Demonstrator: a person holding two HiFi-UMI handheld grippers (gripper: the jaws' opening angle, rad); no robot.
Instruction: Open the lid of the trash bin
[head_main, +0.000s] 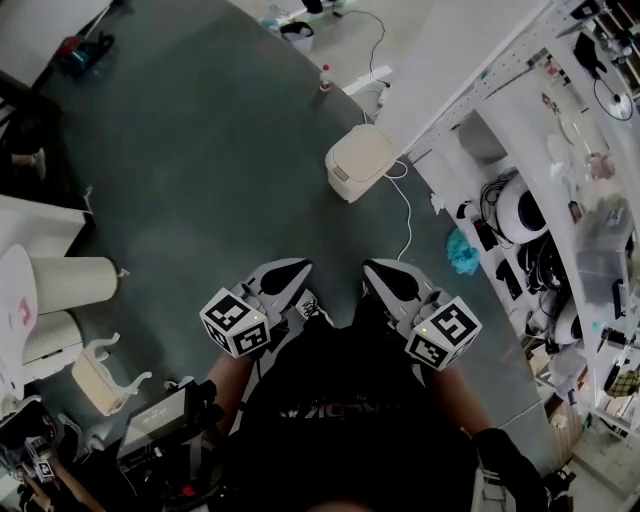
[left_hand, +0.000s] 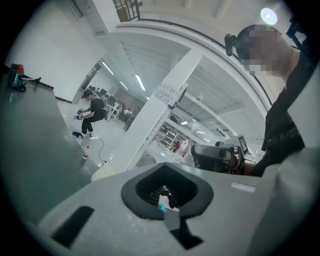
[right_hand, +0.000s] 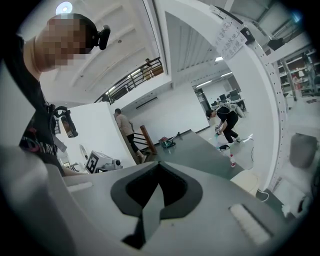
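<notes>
The cream trash bin (head_main: 358, 160) stands on the grey floor beside a white pillar, and its lid is down. In the head view both grippers are held close to my body, well short of the bin. My left gripper (head_main: 283, 276) is shut with nothing in it, and my right gripper (head_main: 388, 279) is shut and empty too. In the left gripper view only a sliver of the bin (left_hand: 106, 172) shows over the closed left gripper (left_hand: 165, 165). In the right gripper view the bin (right_hand: 249, 181) peeks over the closed right gripper (right_hand: 159, 165).
A white pillar (head_main: 455, 60) rises just right of the bin, with a cable (head_main: 406, 215) trailing from it. Cluttered shelving (head_main: 585, 210) lines the right. A blue cloth (head_main: 462, 250) lies by the shelves. White cylinders (head_main: 72, 283) and gear sit at left. A bottle (head_main: 325, 78) stands beyond the bin.
</notes>
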